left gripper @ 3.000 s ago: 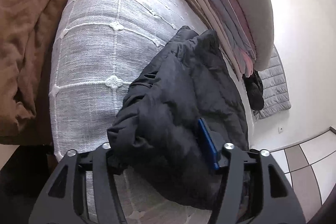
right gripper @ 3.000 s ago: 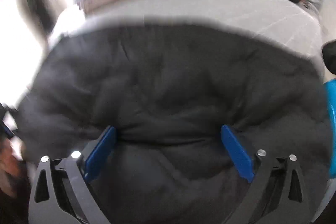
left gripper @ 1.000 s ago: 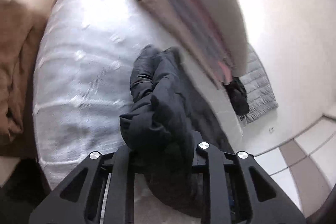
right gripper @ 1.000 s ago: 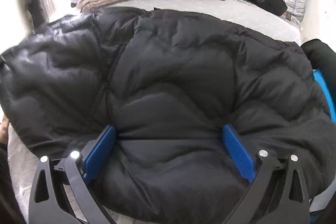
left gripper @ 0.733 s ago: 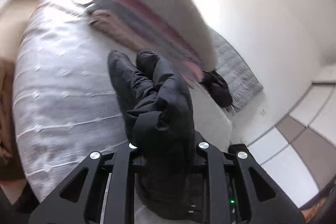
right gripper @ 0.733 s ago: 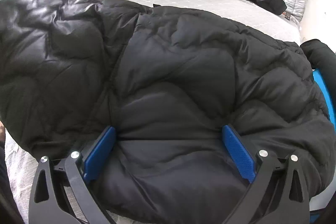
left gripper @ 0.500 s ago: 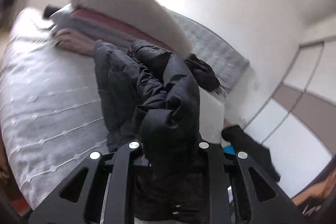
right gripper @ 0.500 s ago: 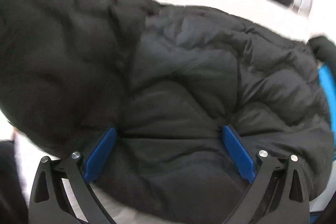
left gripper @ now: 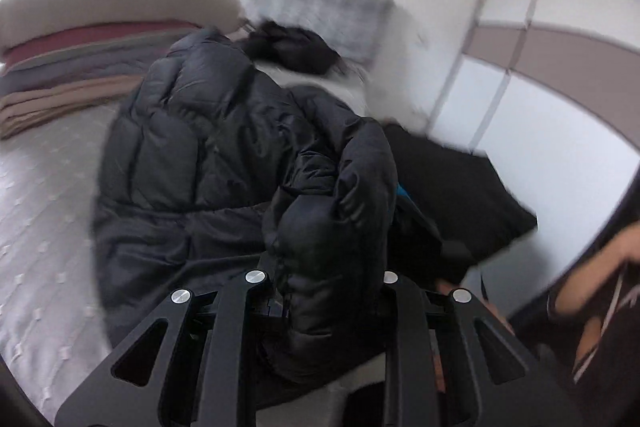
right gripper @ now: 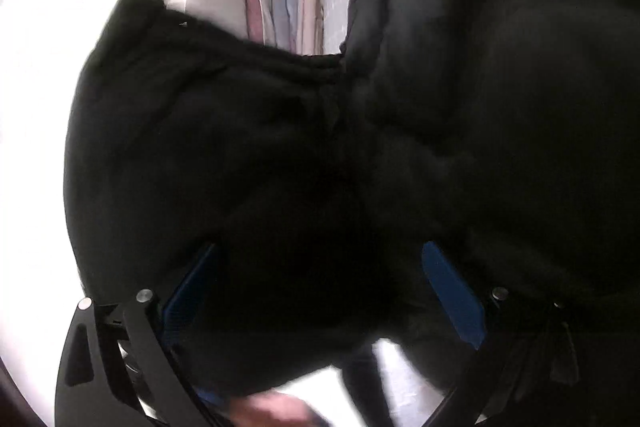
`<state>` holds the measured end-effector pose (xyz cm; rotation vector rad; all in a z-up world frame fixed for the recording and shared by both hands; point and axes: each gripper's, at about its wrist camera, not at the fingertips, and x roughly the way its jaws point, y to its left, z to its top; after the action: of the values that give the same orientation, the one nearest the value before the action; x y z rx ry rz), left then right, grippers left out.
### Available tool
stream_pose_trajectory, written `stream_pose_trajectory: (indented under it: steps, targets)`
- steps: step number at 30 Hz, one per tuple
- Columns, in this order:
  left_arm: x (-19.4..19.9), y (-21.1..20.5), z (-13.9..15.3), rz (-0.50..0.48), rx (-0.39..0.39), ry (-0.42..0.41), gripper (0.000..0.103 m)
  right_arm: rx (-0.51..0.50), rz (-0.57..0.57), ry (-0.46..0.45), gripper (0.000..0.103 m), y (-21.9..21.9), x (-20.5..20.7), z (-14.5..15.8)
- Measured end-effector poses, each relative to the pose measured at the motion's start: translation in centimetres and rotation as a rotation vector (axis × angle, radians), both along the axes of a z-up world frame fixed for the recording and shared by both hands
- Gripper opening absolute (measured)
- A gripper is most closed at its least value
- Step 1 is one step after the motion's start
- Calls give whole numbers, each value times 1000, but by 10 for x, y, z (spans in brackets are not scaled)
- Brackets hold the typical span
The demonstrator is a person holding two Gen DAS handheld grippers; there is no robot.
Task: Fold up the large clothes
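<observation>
A black puffer jacket (left gripper: 192, 155) lies on the grey-white bed (left gripper: 44, 187). My left gripper (left gripper: 324, 279) is shut on a bunched fold of the jacket and holds it lifted over the rest. In the right wrist view the jacket (right gripper: 480, 107) fills the frame and its dark cloth bulges between the blue pads (right gripper: 452, 291). My right gripper (right gripper: 320, 267) stands wide open against the jacket. That view is tilted and blurred.
A stack of folded blankets and a pillow (left gripper: 80, 39) sits at the far left of the bed. Another dark garment (left gripper: 296, 51) lies by the grey headboard (left gripper: 320, 11). Wardrobe doors (left gripper: 540, 87) stand on the right. The person's dark sleeve (left gripper: 460, 195) is close by.
My left gripper has swung right and carried its fold of jacket over the body of the jacket. The right wrist view has rolled sideways, and dark cloth now covers most of it.
</observation>
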<state>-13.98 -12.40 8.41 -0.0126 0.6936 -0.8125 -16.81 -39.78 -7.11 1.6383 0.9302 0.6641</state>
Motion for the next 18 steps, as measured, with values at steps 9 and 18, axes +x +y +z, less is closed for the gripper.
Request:
stream_pose_trajectory:
  steps: [9,18]
  targets:
    - [-21,-50,-31,-142,71,-11,19,113,-108,-49,96,-48,-35,-26]
    - [-4,-32,-46,-140,56,73,19,-156,-58,18,96,-50,-33,-26]
